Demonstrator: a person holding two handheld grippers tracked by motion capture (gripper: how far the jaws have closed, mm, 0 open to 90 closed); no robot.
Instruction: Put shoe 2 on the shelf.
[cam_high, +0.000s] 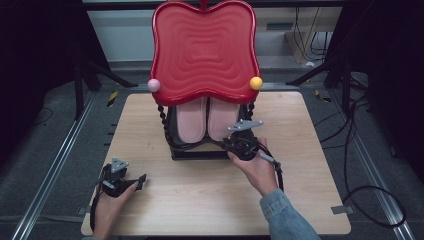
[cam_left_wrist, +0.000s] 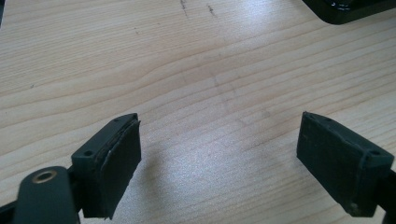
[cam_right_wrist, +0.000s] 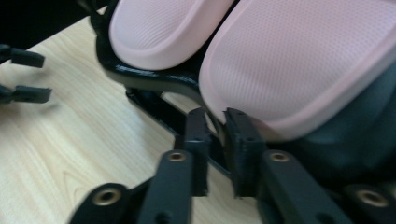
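Two-tier stand, glossy red wavy plastic top tray (cam_high: 204, 50), centre-top of high view. Pair of pink mesh-textured slippers (cam_high: 207, 119) on black lower shelf (cam_right_wrist: 154, 77), toes toward frame bottom.

Right gripper (cam_high: 235, 141) at shelf front, right of centre; jaws nearly closed, apparently pinching shelf's thin black rim below right slipper, probably to slide or steady stand.

Left gripper (cam_high: 135, 182) lower left, released, jaws wide over bare light wooden table (cam_left_wrist: 196, 70), likely waiting.

Left gripper (cam_left_wrist: 219, 163): black jaws, dark pads, brass-ringed screw holes, grey three-cornered plate. Right gripper (cam_right_wrist: 215, 140): same build, black cable. Right sleeve (cam_high: 287, 217): blue denim.
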